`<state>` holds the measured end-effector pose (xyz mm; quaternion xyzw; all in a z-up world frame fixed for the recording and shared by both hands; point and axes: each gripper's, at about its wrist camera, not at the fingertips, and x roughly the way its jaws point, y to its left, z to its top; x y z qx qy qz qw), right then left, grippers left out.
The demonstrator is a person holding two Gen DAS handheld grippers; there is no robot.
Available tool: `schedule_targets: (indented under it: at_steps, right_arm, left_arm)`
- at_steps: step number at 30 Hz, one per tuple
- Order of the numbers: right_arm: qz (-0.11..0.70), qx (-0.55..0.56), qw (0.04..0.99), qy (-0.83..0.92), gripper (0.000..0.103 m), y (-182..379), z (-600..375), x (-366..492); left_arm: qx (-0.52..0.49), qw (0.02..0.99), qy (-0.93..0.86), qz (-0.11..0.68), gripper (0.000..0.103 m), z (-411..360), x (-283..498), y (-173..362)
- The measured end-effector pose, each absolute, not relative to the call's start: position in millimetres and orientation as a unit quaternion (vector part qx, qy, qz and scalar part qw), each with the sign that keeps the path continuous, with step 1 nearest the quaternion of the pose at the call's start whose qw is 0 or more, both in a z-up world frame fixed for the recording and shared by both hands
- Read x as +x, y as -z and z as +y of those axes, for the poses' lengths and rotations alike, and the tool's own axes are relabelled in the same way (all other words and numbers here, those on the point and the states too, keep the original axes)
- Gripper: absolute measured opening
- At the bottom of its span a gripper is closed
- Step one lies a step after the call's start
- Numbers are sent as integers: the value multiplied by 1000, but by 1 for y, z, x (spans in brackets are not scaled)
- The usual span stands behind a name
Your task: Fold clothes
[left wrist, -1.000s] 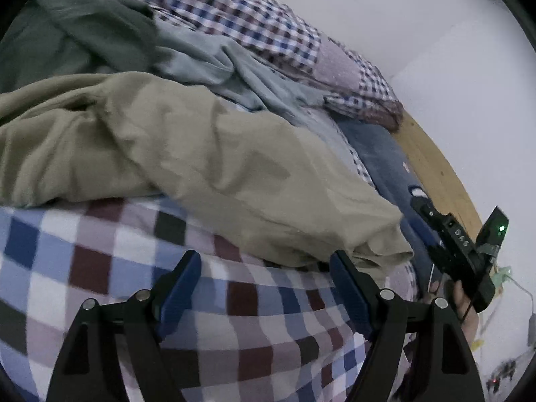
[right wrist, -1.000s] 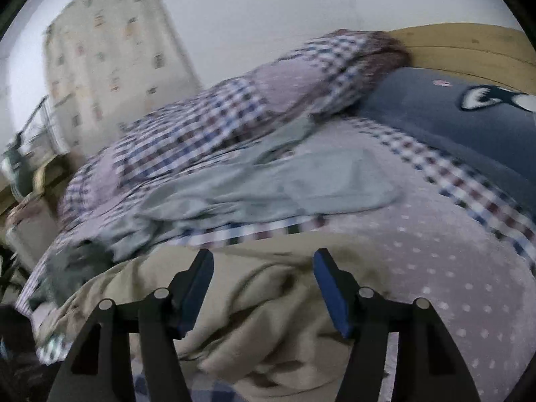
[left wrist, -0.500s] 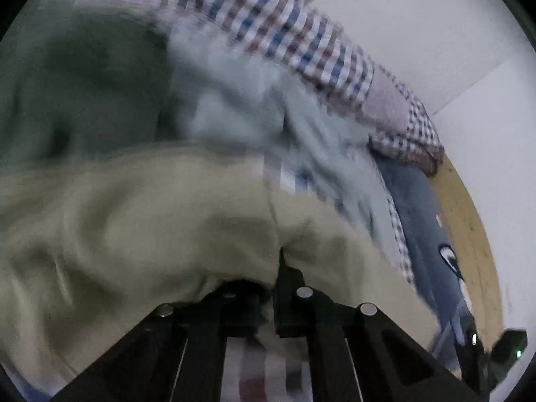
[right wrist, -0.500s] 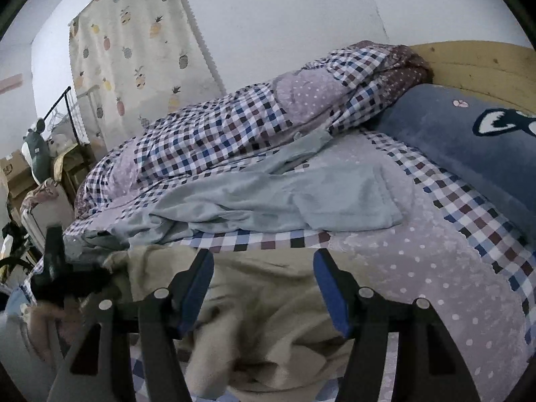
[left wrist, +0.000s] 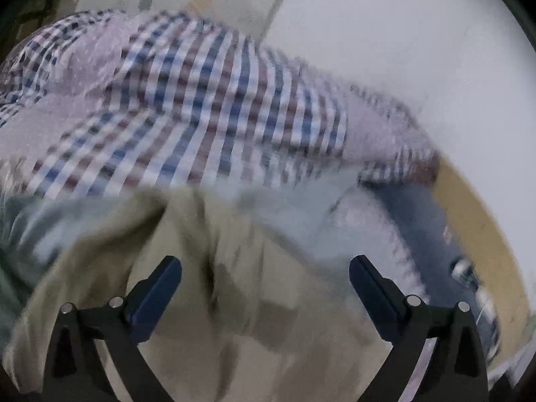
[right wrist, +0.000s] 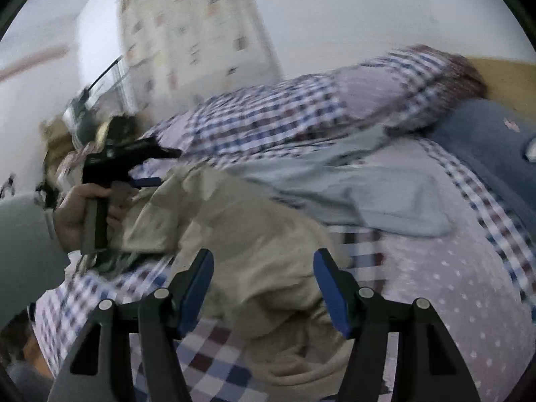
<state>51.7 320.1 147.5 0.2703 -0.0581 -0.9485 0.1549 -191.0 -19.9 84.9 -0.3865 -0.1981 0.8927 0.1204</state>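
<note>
A crumpled beige garment point(left wrist: 268, 328) lies on the bed right under my left gripper point(left wrist: 264, 278), which is open with nothing between its fingers. The left wrist view is motion-blurred. In the right wrist view the same beige garment point(right wrist: 251, 234) spreads from the left toward the middle. My right gripper point(right wrist: 264, 274) hangs open just above its near edge and holds nothing. The left gripper point(right wrist: 134, 171), held by a person's hand point(right wrist: 73, 214), sits at the garment's far left end. A light blue-grey garment point(right wrist: 368, 194) lies flat behind the beige one.
A bunched checked quilt point(right wrist: 268, 114) lies along the wall side. A blue pillow point(right wrist: 485, 140) rests against the wooden headboard point(right wrist: 509, 77) on the right. The checked and dotted bed sheet point(right wrist: 452, 284) shows in front and to the right. A patterned curtain point(right wrist: 194, 26) hangs behind.
My left gripper shut on the beige garment half a second ago and is now open again, tilted upward. The garment has been carried toward the back. The right gripper stayed open.
</note>
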Motion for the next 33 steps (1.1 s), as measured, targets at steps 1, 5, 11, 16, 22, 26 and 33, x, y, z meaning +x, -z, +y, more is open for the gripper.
schedule_targets:
  at_steps: [1, 5, 11, 16, 22, 26, 33]
  right_arm:
    - [-44, 275, 171, 945, 66, -145, 310, 52]
    - [4, 296, 232, 926, 66, -130, 264, 51]
    - [76, 342, 272, 896, 56, -89, 190, 39]
    - [88, 371, 257, 888, 51, -63, 147, 18]
    - [125, 400, 217, 882, 22, -34, 109, -3]
    - [84, 390, 194, 896, 1, -51, 123, -4]
    - [-170, 279, 281, 902, 1, -150, 211, 20]
  left_arm:
    - [-393, 117, -891, -197, 101, -20, -179, -76]
    - [-422, 120, -876, -203, 101, -23, -103, -45]
    - [-394, 97, -883, -236, 102, -25, 21, -27]
    - [-376, 68, -898, -218, 102, -32, 42, -15]
    - [-374, 65, -881, -283, 102, -53, 33, -4]
    - [-373, 75, -875, -301, 102, -61, 22, -6]
    - [-360, 89, -865, -337, 102, -68, 18, -7]
